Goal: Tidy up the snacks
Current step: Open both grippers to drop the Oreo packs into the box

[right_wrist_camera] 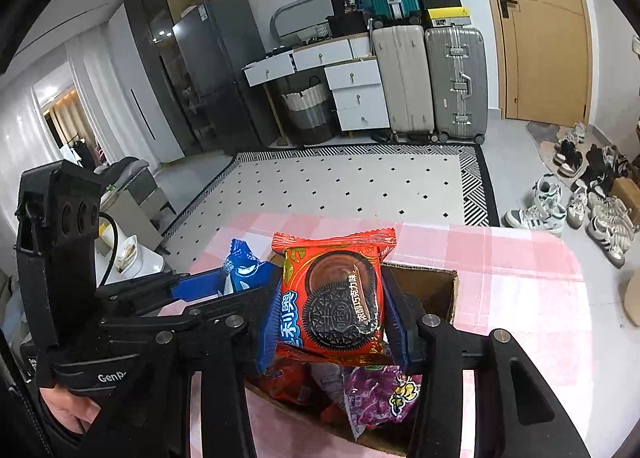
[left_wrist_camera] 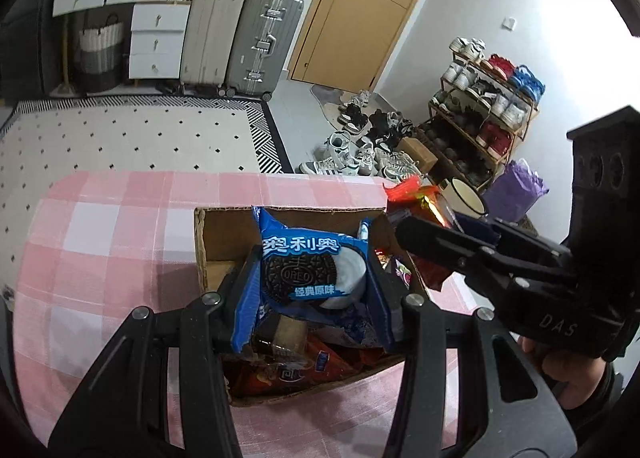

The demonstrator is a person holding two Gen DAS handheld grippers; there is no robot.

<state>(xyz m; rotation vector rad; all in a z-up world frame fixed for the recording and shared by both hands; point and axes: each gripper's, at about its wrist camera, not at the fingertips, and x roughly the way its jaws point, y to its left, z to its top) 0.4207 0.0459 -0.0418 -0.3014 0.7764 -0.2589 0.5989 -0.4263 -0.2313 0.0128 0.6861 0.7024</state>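
Gingham in pink and white covers the counter [left_wrist_camera: 100,225], and on it sits an open cardboard box [left_wrist_camera: 208,234] crammed with snack wrappers. Over the box's left half hangs the left gripper [left_wrist_camera: 314,278], its fingers [left_wrist_camera: 240,282] closed tight on either side of a blue Oreo packet [left_wrist_camera: 312,266], which stands upright above the box with its printed face to the camera. Beneath it lie orange and red packets [left_wrist_camera: 304,370] heaped in the box's near end.

Just to the right, the right gripper [right_wrist_camera: 330,310] comes in over the box's other edge, its fingers [right_wrist_camera: 396,322] pressed against a red Oreo packet [right_wrist_camera: 332,298], chocolate flavour by the print, also upright and held clear above the box. A purple snack bag [right_wrist_camera: 376,390] shows under it inside the cardboard. The two packets hang near each other, side by side, not touching as far as I can tell.

Beyond the counter's right corner sits a cream enamel mug [left_wrist_camera: 466,197].
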